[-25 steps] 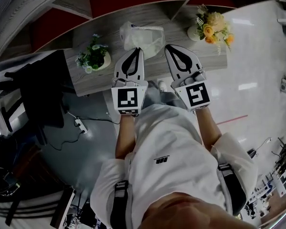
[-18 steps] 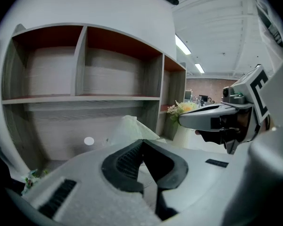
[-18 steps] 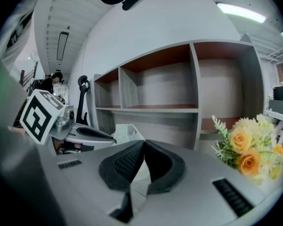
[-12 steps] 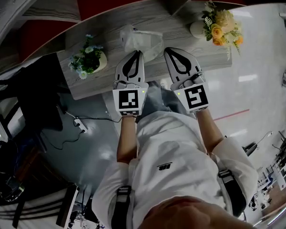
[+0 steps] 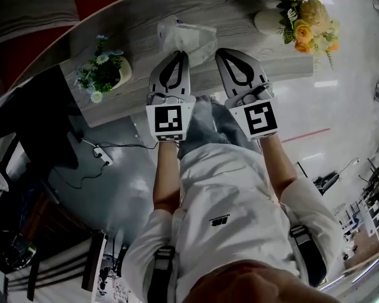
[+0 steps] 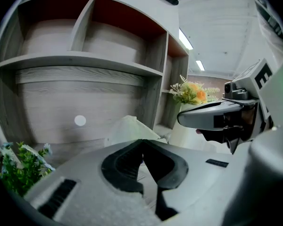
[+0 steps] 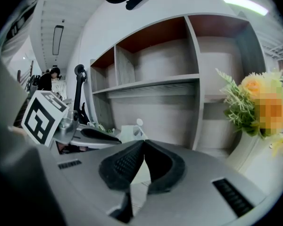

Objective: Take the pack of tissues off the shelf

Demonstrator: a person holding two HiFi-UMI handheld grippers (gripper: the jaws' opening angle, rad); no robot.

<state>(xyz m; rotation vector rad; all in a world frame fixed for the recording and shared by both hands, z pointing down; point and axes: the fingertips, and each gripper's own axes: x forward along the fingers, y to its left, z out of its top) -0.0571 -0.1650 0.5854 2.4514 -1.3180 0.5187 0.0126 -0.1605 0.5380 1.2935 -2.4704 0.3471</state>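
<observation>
I am hovering left claw (image 5: 179, 55) and right claw (image 5: 222, 52), both clenched empty, at the shelf's (image 5: 132, 93) edge. The pack of tissues (image 5: 186, 35) is lying just beyond, room either side. Only the right gripper view is showing a distant person (image 7: 47, 79).

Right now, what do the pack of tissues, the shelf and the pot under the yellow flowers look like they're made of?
Pack of tissues: thin soft plastic wrap, pale, crinkled and slightly glossy.
Shelf: grey wood-grain board with a matte finish, probably laminate; streaky grain shows.
Flower pot: smooth and white, likely ceramic or plastic; the look doesn't settle which.
</observation>
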